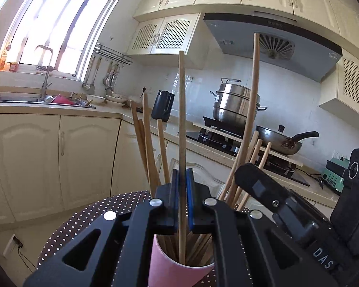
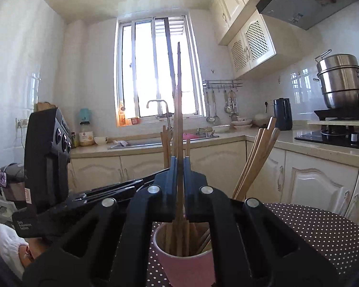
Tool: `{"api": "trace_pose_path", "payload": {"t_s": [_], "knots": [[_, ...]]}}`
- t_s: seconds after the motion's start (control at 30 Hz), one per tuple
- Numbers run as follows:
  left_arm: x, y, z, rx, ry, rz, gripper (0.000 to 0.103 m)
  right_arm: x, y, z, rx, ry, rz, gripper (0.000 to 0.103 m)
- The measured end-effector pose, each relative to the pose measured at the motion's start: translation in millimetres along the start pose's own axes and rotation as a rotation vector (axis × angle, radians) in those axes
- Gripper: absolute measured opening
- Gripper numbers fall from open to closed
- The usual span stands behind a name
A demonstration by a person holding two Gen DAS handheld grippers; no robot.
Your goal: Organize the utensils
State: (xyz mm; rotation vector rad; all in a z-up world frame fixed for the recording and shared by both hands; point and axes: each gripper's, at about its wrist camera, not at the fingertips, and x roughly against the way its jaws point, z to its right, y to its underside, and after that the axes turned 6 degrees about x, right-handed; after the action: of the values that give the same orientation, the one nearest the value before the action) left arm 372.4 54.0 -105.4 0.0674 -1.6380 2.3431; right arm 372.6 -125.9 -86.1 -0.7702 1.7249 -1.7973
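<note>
Both tongs hang over the pink cup (image 1: 179, 272) on the dotted counter (image 1: 83, 217), each pinching a single chopstick upright so it can drop in end first. The left tongs (image 1: 182, 184) are clamped on one chopstick (image 1: 182, 119) whose lower end already reaches into the cup. The right tongs (image 2: 178, 174) grip another chopstick (image 2: 178, 110), though against the bright window it may be two. The other chopsticks (image 1: 148, 143) lean on the rim, fanned outward, leaving the centre free.

Each black hand-held gripper (image 1: 182, 186) has blue pads (image 2: 173, 179), silver screws (image 1: 109, 215) and white lettering (image 1: 323, 258).
</note>
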Motion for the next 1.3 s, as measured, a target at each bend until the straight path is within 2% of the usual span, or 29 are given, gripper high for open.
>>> {"api": "trace_pose_path", "payload": {"t_s": [0.07, 0.53, 0.57, 0.63, 0.7, 0.8, 0.87, 0.93, 1.1, 1.23, 1.3], "knots": [[0, 2, 1, -0.003, -0.005, -0.014, 0.006, -1, 6, -4, 0.021, 0.004, -0.03, 0.005], [8, 16, 12, -0.049, -0.035, -0.103, 0.008, 2, 35, 2, -0.112, 0.041, -0.137, 0.006], [9, 18, 12, -0.048, -0.035, -0.114, 0.009, 2, 36, 2, -0.12, 0.038, -0.139, 0.006], [13, 19, 14, -0.054, -0.041, -0.114, 0.024, 2, 36, 3, -0.136, 0.047, -0.154, 0.006], [19, 19, 14, -0.057, -0.055, -0.104, 0.029, 3, 37, 5, -0.166, 0.051, -0.164, 0.008], [28, 17, 11, -0.052, -0.071, -0.107, 0.029, 6, 35, 6, -0.181, 0.074, -0.177, 0.023], [34, 15, 7, -0.039, -0.082, -0.109, 0.031, 11, 33, 7, -0.2, 0.087, -0.175, 0.047], [41, 13, 5, -0.036, -0.093, -0.115, 0.038, 17, 29, 7, -0.21, 0.084, -0.165, 0.048], [66, 10, 16, -0.08, -0.138, -0.107, 0.042, 30, 15, -6, -0.198, 0.094, -0.175, 0.05], [97, 9, 31, -0.157, -0.198, -0.077, 0.056, 54, 1, -22, -0.177, 0.126, -0.185, 0.056], [112, 8, 36, -0.172, -0.212, -0.066, 0.057, 68, -6, -32, -0.158, 0.156, -0.195, 0.06]]}}
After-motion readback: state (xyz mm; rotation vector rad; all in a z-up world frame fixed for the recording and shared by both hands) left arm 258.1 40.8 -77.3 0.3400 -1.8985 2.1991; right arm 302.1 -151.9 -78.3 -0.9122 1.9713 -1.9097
